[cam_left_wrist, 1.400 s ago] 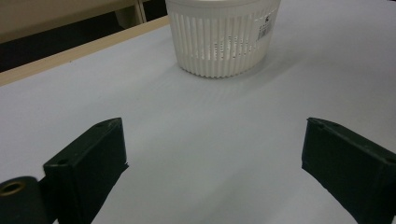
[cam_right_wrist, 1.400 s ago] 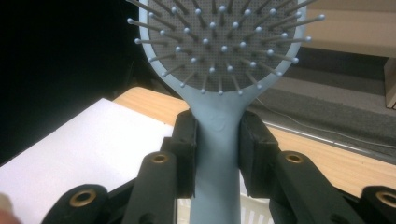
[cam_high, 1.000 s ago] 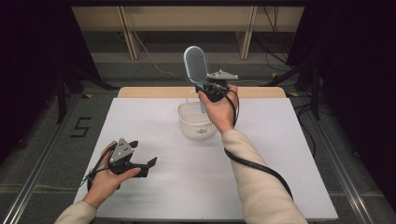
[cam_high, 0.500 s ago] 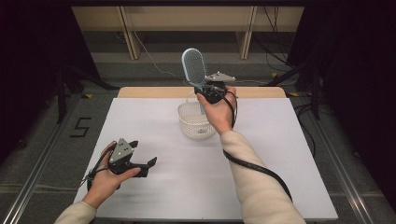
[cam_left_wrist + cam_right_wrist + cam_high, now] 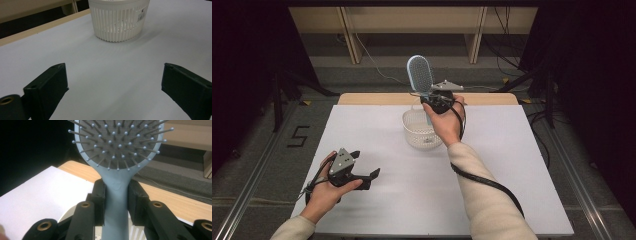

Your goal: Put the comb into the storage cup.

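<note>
A light blue hairbrush (image 5: 420,74) stands upright in the air over the white slatted basket (image 5: 419,131) at the far middle of the table. My right gripper (image 5: 435,101) is shut on its handle; in the right gripper view the jaws clamp the handle (image 5: 116,202) just below the bristled head (image 5: 117,142). Near the front left of the table my left gripper (image 5: 364,176) rests low, open, with nothing between its fingers (image 5: 47,87). In the left gripper view the basket (image 5: 118,20) stands ahead on the white surface.
The white table top (image 5: 512,165) ends in a wooden strip (image 5: 372,98) at the far edge. Beyond it are wooden furniture legs and cables on a grey floor. A cable trails from the right gripper along the forearm (image 5: 484,181).
The right gripper has shifted the hairbrush slightly to the left above the basket. The left gripper has stayed where it was.
</note>
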Demonstrator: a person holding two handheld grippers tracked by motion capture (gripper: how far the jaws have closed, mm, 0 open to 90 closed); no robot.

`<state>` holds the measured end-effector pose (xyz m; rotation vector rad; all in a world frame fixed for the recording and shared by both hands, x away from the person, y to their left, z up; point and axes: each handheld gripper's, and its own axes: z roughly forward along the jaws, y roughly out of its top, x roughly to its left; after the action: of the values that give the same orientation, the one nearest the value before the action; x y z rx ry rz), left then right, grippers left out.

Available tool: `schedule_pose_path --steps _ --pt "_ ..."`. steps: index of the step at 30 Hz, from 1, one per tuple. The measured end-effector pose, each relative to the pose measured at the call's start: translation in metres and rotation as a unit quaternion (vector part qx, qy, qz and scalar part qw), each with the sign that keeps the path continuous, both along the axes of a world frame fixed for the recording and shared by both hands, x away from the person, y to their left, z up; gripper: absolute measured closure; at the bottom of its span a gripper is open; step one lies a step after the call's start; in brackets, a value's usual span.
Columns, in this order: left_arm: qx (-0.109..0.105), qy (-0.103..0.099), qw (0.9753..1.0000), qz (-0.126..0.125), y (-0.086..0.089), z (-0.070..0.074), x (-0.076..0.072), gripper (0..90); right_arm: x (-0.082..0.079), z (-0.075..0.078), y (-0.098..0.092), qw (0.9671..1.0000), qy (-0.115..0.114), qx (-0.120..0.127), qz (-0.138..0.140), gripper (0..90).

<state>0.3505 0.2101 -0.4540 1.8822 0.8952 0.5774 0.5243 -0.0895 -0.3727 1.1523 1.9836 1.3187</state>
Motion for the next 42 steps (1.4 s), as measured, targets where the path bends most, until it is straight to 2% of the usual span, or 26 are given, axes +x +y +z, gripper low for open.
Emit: schedule_pose_path --steps 29,42 --pt "0.000 0.000 1.0000 -0.001 0.000 0.000 0.000 5.9 0.000 -0.011 0.001 1.0000 0.003 -0.006 -0.003 70.2" --pt "0.000 0.000 1.0000 -0.002 0.000 0.000 0.000 6.0 -0.002 -0.018 0.001 1.0000 0.007 -0.002 -0.001 70.2"
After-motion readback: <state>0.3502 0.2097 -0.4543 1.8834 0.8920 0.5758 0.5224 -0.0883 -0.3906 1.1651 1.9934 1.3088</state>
